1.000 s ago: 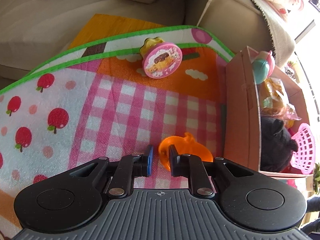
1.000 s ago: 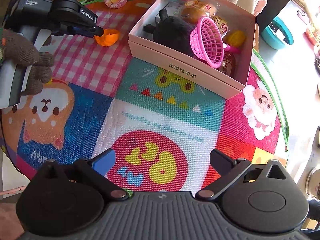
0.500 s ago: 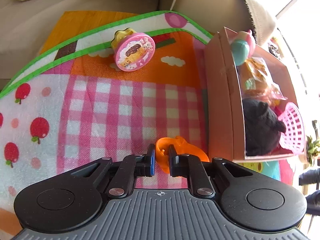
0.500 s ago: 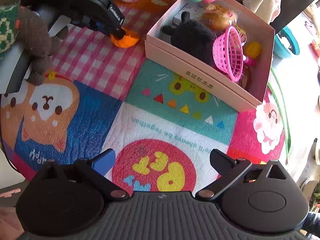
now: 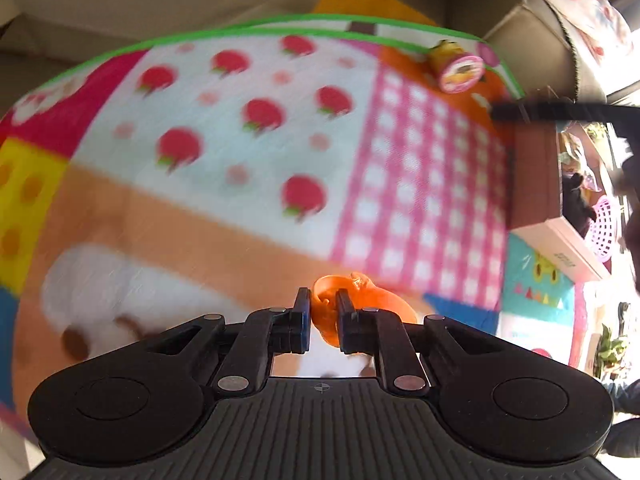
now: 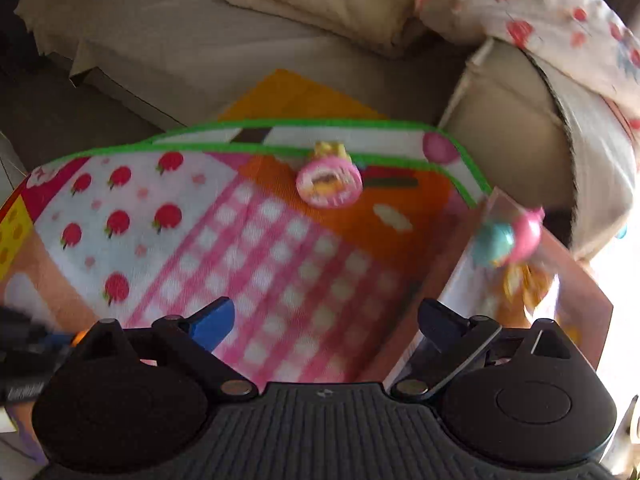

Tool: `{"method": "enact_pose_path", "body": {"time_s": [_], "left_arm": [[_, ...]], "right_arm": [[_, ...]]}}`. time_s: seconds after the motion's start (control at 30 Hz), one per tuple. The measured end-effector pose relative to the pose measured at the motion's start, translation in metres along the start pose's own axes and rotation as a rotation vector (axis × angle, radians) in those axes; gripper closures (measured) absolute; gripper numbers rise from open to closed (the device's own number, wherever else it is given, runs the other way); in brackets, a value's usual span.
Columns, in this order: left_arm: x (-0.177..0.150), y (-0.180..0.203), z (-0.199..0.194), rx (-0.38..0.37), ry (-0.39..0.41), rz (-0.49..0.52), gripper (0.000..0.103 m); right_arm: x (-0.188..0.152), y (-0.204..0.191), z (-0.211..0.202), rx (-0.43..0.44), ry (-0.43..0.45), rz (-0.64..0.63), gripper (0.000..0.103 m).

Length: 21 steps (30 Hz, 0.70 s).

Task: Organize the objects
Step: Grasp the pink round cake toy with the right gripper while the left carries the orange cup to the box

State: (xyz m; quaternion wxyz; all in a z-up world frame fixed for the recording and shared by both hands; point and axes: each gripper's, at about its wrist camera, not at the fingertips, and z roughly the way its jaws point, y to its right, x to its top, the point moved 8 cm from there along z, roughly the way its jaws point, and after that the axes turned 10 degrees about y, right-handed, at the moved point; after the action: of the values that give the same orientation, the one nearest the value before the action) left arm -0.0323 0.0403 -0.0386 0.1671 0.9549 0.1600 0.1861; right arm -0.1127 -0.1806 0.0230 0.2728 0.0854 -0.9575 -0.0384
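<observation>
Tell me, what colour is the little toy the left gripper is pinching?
Orange. The toy shows best in the left wrist view, pinched in the left gripper.

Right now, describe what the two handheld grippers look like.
Both the left gripper and the right gripper are matte black plastic, with ribbed bodies, round side housings, silver pivot pins and linkage arms. Each has one blue-faced finger pad and one black.

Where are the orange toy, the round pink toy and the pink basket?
orange toy (image 5: pixel 326 312), left wrist view, body between the fingers.
round pink toy (image 6: pixel 329 184), right wrist view, printed face.
pink basket (image 5: pixel 604 226), left wrist view, mesh wall.
</observation>
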Motion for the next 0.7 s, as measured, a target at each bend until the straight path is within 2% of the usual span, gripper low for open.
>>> {"method": "enact_pose_path", "body": {"time_s": [0.03, 0.13, 0.2, 0.27, 0.3, 0.4, 0.5, 0.6, 0.7], "left_arm": [[-0.004, -0.007, -0.005, 0.006, 0.000, -0.012, 0.088], [-0.016, -0.022, -0.017, 0.014, 0.011, -0.046, 0.088], [-0.021, -0.027, -0.022, 0.013, 0.022, -0.067, 0.088], [-0.024, -0.027, -0.026, 0.008, 0.029, -0.069, 0.088], [-0.026, -0.026, -0.027, 0.007, 0.028, -0.061, 0.088], [-0.030, -0.019, -0.028, -0.007, 0.008, -0.022, 0.088], [-0.031, -0.003, -0.027, -0.020, -0.007, 0.082, 0.088], [-0.030, 0.012, -0.028, -0.021, -0.028, 0.178, 0.088], [-0.027, 0.037, -0.031, -0.045, -0.032, 0.264, 0.088]], "right_arm": [[0.015, -0.003, 0.014, 0.000, 0.014, -0.004, 0.013], [0.054, -0.006, 0.056, -0.037, 0.063, -0.005, 0.014], [0.067, -0.008, 0.081, -0.060, 0.055, -0.016, 0.019], [0.067, -0.011, 0.100, -0.070, -0.001, -0.037, 0.053], [0.064, -0.013, 0.103, -0.080, -0.023, -0.056, 0.053], [0.053, -0.024, 0.082, -0.042, -0.005, -0.082, 0.053], [0.032, -0.032, 0.043, 0.003, 0.009, -0.085, 0.053], [-0.005, -0.034, -0.005, 0.048, -0.012, -0.034, 0.053], [-0.056, -0.034, -0.049, 0.067, -0.064, 0.019, 0.053]]}}
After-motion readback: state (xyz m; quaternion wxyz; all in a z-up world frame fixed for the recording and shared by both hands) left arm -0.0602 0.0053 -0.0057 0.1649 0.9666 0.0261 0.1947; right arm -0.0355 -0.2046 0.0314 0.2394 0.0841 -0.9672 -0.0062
